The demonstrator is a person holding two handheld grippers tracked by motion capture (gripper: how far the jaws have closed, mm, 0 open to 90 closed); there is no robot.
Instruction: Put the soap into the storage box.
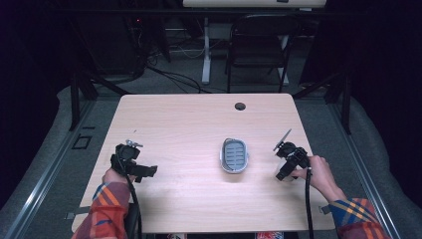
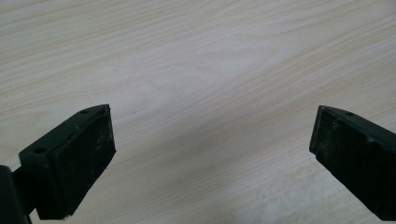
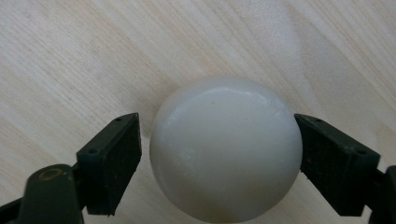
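A white ball is sitting between the right gripper's jaws, which are pinching it from both sides above the wooden table. The left gripper is hanging spread wide, nothing between its jaws. A grey dish is lying between the two.

One camera looks down from above my side; two ride close behind my jaws, sharing the pale wooden surface.
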